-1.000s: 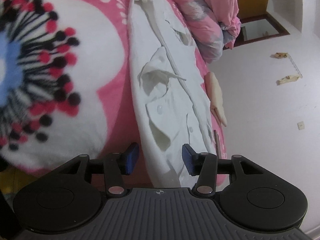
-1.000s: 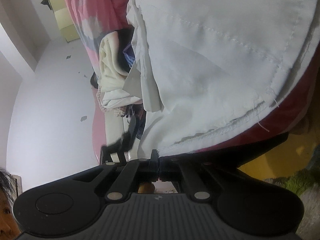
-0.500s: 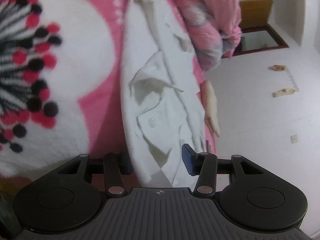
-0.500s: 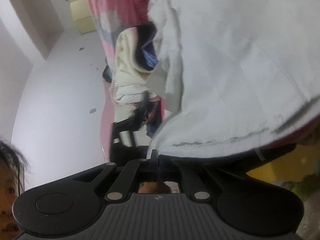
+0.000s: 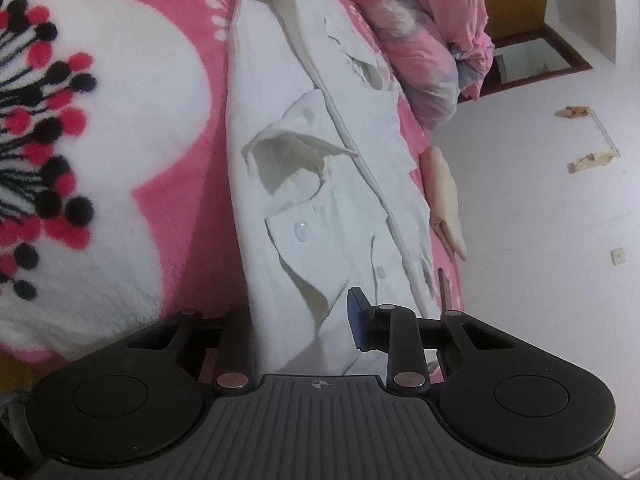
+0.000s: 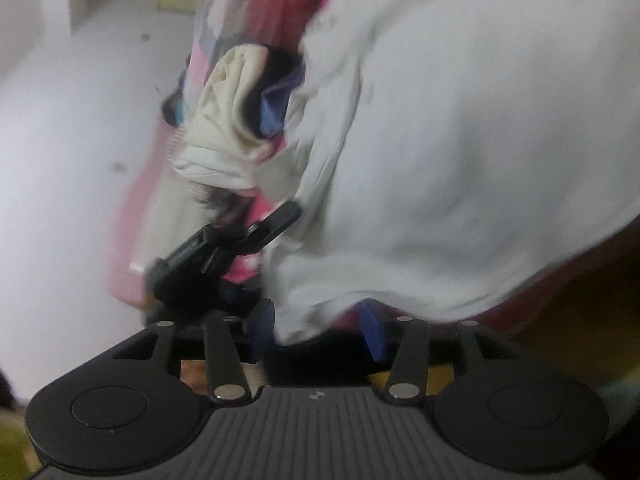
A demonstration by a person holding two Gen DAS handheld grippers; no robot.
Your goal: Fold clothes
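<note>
A white button shirt (image 5: 320, 184) lies lengthwise on the pink flowered blanket (image 5: 120, 128), one cuffed sleeve folded across its front. My left gripper (image 5: 302, 316) is open astride the shirt's near end. Its right blue pad (image 5: 357, 320) shows, and cloth hides the left finger. In the blurred right wrist view, my right gripper (image 6: 318, 332) stands open with the shirt's white hem (image 6: 320, 312) drooping between its blue pads (image 6: 371, 336). The rest of the shirt (image 6: 460, 160) fills that view. The left gripper (image 6: 224, 248) shows there as a dark shape beside the cloth.
A bunched pink quilt (image 5: 424, 40) lies at the far end of the bed. A cream folded item (image 5: 444, 196) rests at the bed's right edge, above the white floor (image 5: 540, 240). A heap of cream and dark clothes (image 6: 236, 112) sits beyond the shirt.
My right gripper was shut on the shirt's hem and has now opened, and the view has swung. My left gripper slid forward until the shirt's near end lay between its fingers.
</note>
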